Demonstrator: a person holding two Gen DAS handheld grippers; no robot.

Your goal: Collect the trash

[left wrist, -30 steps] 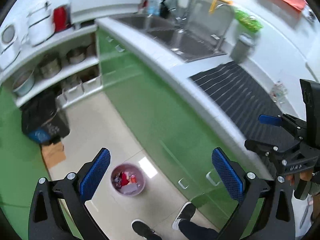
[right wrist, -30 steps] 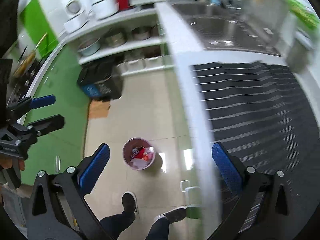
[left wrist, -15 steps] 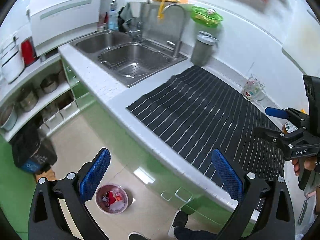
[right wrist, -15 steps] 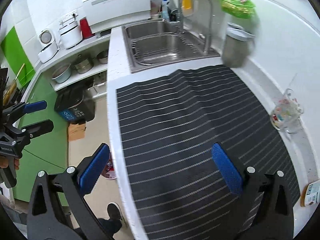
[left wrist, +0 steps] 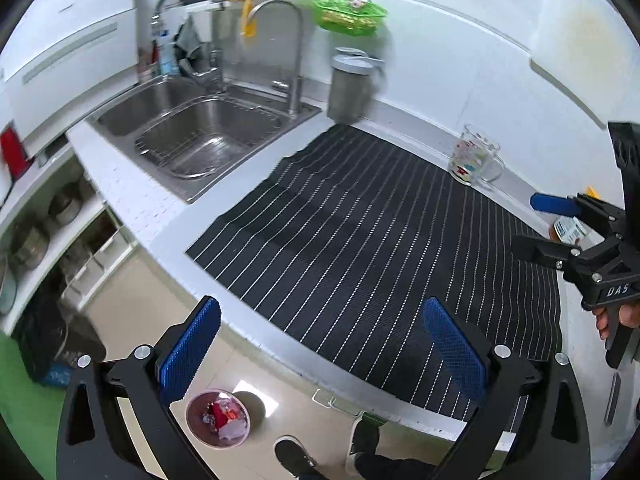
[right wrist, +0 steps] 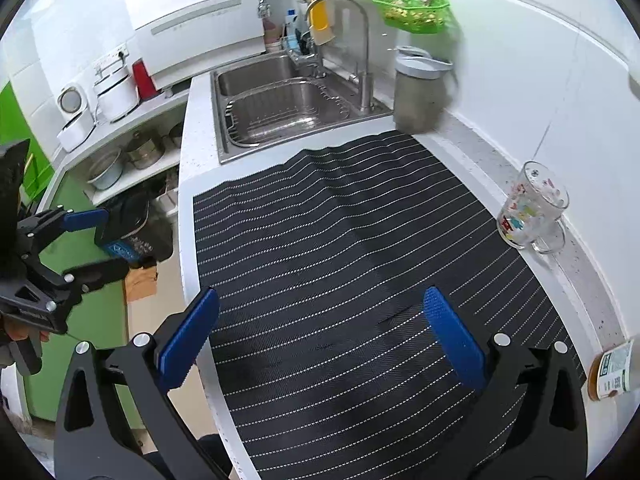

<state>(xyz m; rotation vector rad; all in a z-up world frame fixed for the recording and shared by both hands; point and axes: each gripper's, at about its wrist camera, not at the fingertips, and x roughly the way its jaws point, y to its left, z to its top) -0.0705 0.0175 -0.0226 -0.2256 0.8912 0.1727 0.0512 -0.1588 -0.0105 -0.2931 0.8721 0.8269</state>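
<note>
Both grippers held apart and empty above the counter; trash in the bin on the floor

Left gripper [left wrist: 320, 344] stood wide over the front edge of the white counter [left wrist: 132, 196], nothing between its blue pads; right gripper [right wrist: 320, 336] likewise wide and empty over the black striped mat [right wrist: 340, 248]. Pink bin [left wrist: 218, 418] sat on the floor below the counter edge, with red and white scraps inside, near the person's shoe [left wrist: 294, 454]. A small labelled bottle [right wrist: 614, 372] lay on its side at the mat's far right, by the wall. A printed glass mug [right wrist: 530, 210] stood at the wall, just off the mat. A grey lidded canister [right wrist: 420, 92] stood beside the steel sink [right wrist: 280, 108]
</note>
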